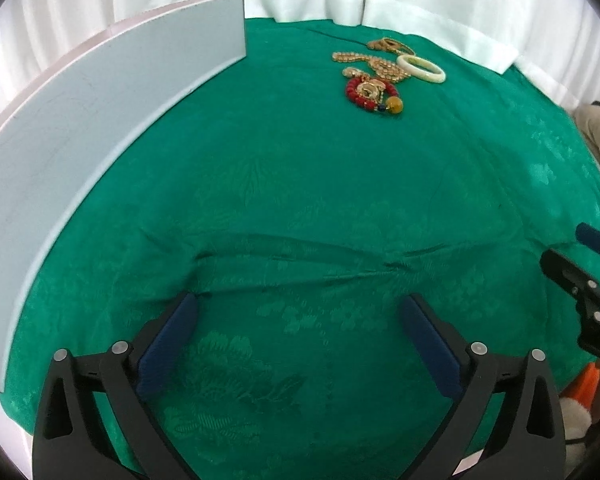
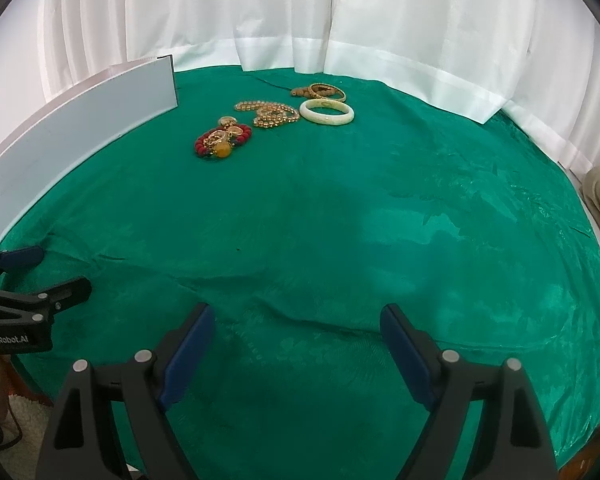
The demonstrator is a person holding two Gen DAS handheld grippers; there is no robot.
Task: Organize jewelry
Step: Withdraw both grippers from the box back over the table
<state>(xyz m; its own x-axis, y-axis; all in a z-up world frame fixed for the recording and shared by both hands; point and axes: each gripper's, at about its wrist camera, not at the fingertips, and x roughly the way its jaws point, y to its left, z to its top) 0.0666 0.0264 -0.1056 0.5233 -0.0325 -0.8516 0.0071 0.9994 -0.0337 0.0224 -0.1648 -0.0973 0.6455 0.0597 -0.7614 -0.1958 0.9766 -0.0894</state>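
So we've got both grippers hanging over the near side of the desk [image 2: 500, 208], which is covered in a green patterned cloth [image 1: 300, 200]. The left gripper [image 1: 298, 340] has its jaws spread wide with only cloth between them, and the right gripper [image 2: 298, 356] is the same: jaws released, holding nothing.

All the jewelry sits in a loose cluster toward the far side of the desk, well apart from both of us. There's a red bead bracelet [image 2: 220, 142] with a yellow bead and some gold bits piled on it, a gold bead necklace [image 2: 268, 114] just beside it, then a white bangle [image 2: 327, 112], and a gold bangle [image 2: 327, 90] behind that. A pale grey board [image 1: 100, 120] stands along the left edge, white curtains [image 2: 284, 12] at the back.
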